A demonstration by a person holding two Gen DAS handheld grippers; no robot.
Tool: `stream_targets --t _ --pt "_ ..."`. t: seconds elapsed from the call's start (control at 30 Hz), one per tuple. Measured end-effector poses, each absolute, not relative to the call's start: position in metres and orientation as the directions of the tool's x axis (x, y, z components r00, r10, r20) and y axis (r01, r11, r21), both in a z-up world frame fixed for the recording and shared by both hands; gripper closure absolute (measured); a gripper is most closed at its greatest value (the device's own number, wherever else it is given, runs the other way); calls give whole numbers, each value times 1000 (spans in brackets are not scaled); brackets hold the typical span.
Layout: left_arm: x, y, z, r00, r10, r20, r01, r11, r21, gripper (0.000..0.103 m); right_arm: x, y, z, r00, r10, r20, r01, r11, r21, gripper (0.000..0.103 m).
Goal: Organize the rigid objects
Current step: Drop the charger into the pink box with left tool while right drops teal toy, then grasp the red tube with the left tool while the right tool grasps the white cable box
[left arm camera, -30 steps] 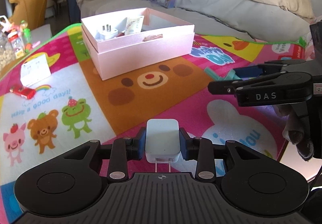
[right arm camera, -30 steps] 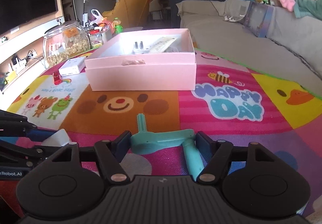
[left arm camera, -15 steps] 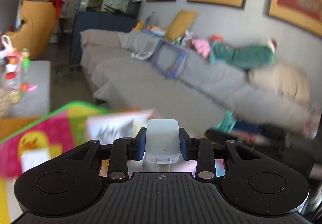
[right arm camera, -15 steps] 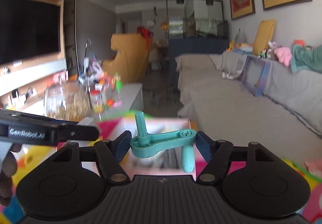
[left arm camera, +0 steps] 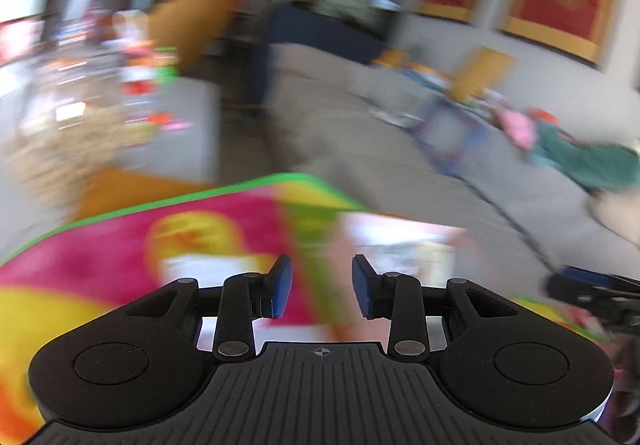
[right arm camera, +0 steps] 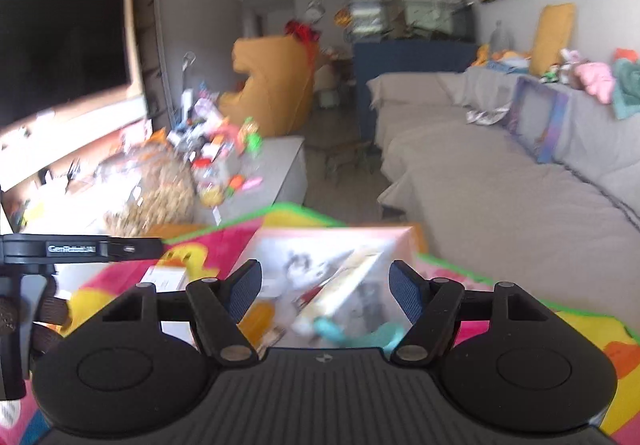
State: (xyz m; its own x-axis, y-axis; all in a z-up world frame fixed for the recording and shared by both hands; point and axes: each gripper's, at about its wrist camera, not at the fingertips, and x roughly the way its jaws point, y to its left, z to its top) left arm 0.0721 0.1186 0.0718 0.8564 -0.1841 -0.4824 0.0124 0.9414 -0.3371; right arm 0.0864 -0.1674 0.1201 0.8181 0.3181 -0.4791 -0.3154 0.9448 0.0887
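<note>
Both tools, left (left arm camera: 318, 287) and right (right arm camera: 326, 291), empty above pink box (right arm camera: 400, 235).

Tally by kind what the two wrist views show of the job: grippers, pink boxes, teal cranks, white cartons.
Grippers: 2, left gripper and right gripper, both open and empty
Pink box: 1
Teal crank: 1, inside the box
White carton: 1
Total: 5
</note>
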Motion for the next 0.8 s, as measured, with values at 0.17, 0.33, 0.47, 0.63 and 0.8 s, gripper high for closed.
stream_targets --t 0.17,0.33,0.47,0.63,0.8 --pt "53 185 45 827 25 -562 -211 940 -268 67 113 -97 114 717 441 -540 -441 887 139 32" --pt "43 213 31 814 -15 -581 -204 928 -311 67 148 -8 97 608 497 -619 -512 841 174 32" --pt "33 224 25 803 -63 -593 -188 917 -352 67 181 49 73 528 494 -691 -503 837 215 32" --pt "26 219 14 778 -136 -614 -147 910 -388 67 214 85 37 501 414 -760 -449 875 181 31" --pt "23 221 12 781 -138 -610 -155 902 -402 67 205 90 32 511 410 -755 -485 863 140 25"
